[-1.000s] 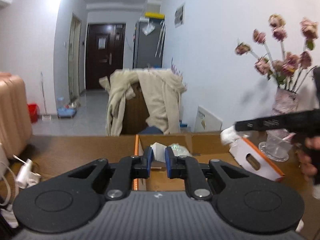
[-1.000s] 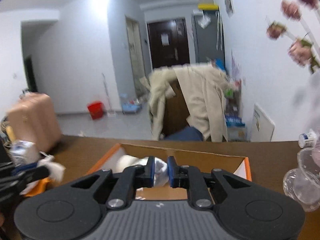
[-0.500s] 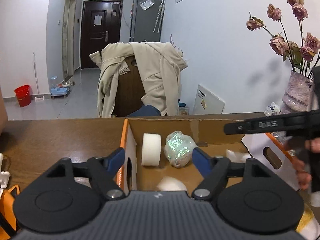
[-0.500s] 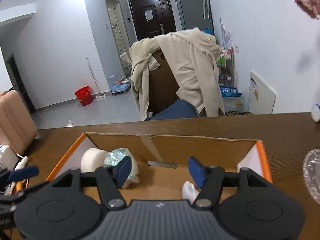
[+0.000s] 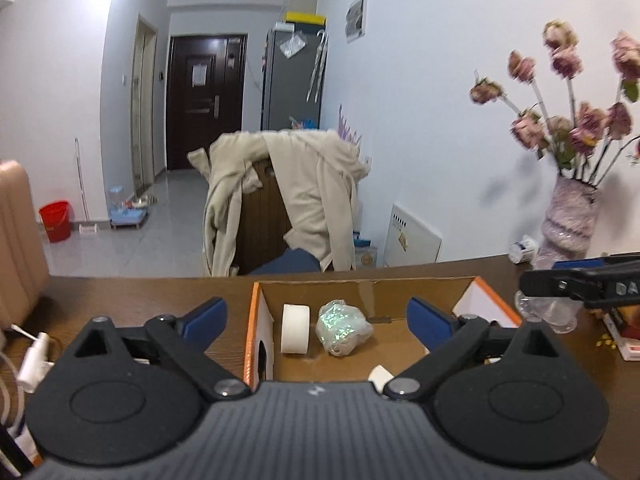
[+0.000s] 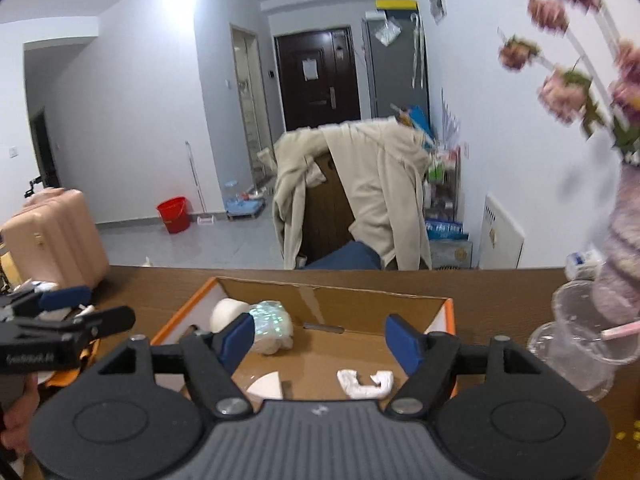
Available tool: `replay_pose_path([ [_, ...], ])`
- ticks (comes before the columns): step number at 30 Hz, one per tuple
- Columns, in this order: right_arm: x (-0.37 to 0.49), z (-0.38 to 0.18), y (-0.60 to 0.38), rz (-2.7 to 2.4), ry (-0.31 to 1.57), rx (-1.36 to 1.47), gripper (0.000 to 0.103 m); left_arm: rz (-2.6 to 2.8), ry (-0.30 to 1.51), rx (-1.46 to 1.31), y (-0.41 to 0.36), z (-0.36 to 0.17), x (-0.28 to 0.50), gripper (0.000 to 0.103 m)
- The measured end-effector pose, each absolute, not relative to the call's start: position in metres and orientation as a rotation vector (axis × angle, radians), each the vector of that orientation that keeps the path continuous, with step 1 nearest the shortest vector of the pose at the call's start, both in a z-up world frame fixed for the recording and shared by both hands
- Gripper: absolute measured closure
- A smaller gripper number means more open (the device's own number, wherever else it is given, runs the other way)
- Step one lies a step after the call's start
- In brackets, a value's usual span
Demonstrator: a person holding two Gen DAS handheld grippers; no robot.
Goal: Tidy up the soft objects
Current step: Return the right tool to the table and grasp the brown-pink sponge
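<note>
One white roll (image 5: 379, 376) half hidden

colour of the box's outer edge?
Orange on the cardboard box rim and outer wall; brown inside. Clearest in the left wrist view.

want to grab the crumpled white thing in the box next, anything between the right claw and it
Nothing visible does. The crumpled white piece lies on the bare floor of the cardboard box, just ahead of the open right claw. The shiny wrapped bundle sits off to the left.
</note>
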State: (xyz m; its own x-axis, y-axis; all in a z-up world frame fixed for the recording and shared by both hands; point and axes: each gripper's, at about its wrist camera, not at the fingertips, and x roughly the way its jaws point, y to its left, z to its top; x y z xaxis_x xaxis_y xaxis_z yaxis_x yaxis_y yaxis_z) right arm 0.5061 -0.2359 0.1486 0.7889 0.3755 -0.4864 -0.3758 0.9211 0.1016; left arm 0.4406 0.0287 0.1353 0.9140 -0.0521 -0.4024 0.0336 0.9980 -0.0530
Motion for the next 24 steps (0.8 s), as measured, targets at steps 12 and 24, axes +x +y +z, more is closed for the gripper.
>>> replay_pose_path([
  [12, 0.289, 0.156, -0.263, 0.381, 0.279, -0.08, 0.009, -0.053, 0.31, -0.025, 0.02, 0.14, 0.252, 0.0],
  [24, 0.135, 0.069, -0.253, 0.375, 0.341, -0.106, 0.003, -0.077, 0.469, -0.045, 0.012, 0.068, 0.127, 0.0],
])
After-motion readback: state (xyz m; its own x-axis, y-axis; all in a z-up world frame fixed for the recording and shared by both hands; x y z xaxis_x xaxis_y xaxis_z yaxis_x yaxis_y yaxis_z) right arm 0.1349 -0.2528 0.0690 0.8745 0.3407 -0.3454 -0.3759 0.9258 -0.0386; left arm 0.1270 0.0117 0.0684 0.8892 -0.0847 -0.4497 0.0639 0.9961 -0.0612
